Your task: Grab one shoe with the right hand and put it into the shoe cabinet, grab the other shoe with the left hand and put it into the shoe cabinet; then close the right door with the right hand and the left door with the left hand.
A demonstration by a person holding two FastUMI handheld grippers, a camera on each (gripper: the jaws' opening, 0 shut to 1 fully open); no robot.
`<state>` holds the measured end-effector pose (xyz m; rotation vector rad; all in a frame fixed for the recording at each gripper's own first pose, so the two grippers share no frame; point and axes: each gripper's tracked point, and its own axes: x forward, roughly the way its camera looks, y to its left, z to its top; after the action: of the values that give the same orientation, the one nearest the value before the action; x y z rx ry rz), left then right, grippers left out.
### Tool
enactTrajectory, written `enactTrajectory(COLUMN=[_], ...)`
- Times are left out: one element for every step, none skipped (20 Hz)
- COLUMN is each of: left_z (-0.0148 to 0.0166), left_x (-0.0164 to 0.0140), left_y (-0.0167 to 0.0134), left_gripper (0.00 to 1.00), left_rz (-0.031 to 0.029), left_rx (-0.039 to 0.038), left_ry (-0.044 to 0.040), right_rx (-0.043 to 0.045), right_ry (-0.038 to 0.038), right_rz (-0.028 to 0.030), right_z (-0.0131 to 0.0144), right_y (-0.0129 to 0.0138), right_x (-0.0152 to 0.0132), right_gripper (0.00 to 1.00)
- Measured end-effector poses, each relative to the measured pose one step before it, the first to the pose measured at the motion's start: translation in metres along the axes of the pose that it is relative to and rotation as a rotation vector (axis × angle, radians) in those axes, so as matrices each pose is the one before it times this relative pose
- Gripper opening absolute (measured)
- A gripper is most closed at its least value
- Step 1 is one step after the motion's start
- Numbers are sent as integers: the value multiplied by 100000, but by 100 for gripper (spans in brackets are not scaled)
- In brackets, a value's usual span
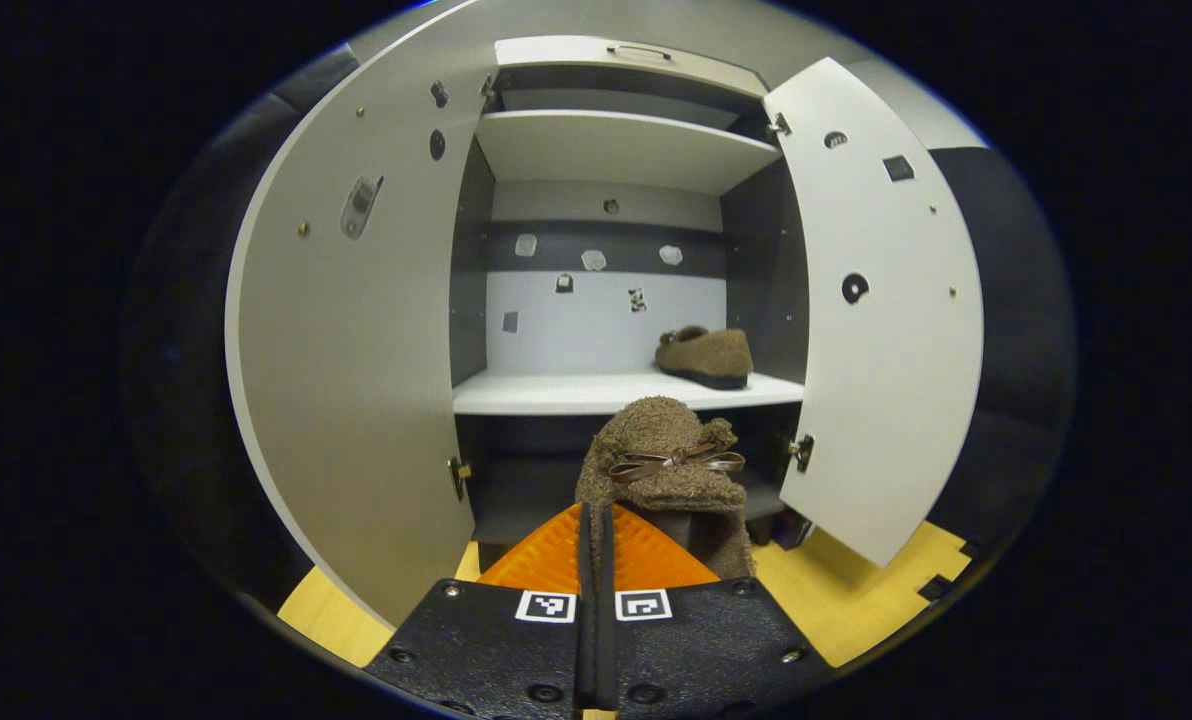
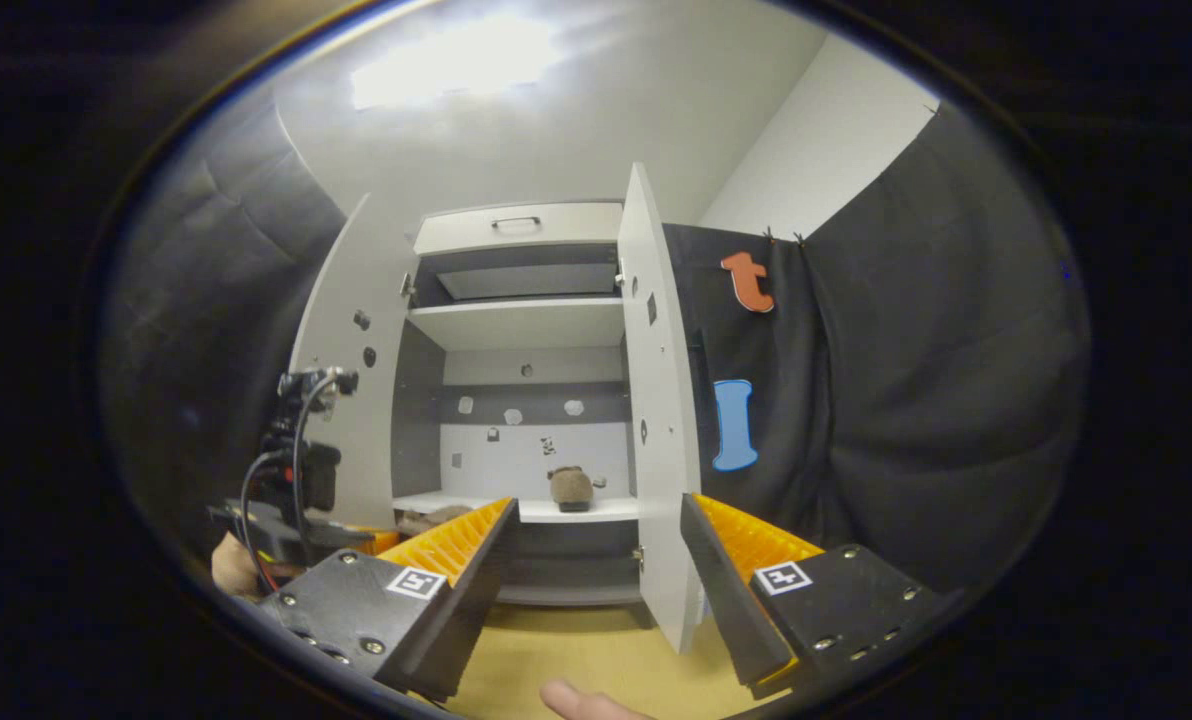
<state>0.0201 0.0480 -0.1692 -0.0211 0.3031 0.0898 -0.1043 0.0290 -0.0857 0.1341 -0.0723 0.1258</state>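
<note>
Left gripper (image 1: 596, 545) clenched on second shoe (image 1: 668, 462), aimed at shelf (image 1: 556, 392); first shoe (image 1: 705, 355) at right edge; right gripper (image 2: 596, 560) released.

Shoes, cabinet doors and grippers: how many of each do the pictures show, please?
Shoes: 2 (shelf shoe, held shoe)
Doors: 2 (left door, right door)
Grippers: 2 (left gripper, right gripper)
Total: 6

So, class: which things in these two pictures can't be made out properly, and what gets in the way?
- Held shoe, left gripper view: its heel is hidden behind the left gripper.
- Shoe on the shelf, right gripper view: too small for detail.
- Lowest compartment, left gripper view: dark, partly blocked by the held shoe.
</note>
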Motion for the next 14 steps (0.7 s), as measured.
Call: enactTrajectory(left_z=[1700,1572,1422,1497,1520,1149,995,972,629,337,389,259,89,165], left_x=[570,788,645,808,1133,1272,1286,1472,1420,1379,1463,1569,1542,1700], left_y=[-90,-154,186,189,110,97,160,-90,111,367,183,-28,-112,-332], left_gripper=[0,0,0,0,0,0,0,0,0,0,0,0,0,1], left_rz=[-1173,-1604,-813,-933,-344,175,472,213,632,2053,1975,1799,808,-1178], left_rx=[-1379,-1785,-2510,-2144,-2079,-1305,-1211,-76,1023,-124,-1040,-559,225,1359], left_ry=[-1598,-773,-926,-1003,-1194,-262,-752,-1437,-774,-173,473,492,1024,866], right_rx=[392,570,430,271,663,1241,1050,606,121,-146,-233,-199,54,476], right_ry=[-206,-177,-403,-252,318,553,-134,-477,-317,-435,-567,-342,39,326], right_rz=[-125,7,279,365,855,1207,1062,1322,823,190,-6,587,1108,1381], right_z=[107,121,75,28,-74,-60,139,191,181,70,217,139,5,-149], right_y=[-143,-102,-143,-87,104,223,83,137,120,-213,-184,39,168,147], right_x=[-35,-130,-232,-141,-11,78,-152,-282,-177,-245,-164,-135,-231,-245], right_gripper=[94,94,94,96,94,96,96,96,96,96,96,96,96,94])
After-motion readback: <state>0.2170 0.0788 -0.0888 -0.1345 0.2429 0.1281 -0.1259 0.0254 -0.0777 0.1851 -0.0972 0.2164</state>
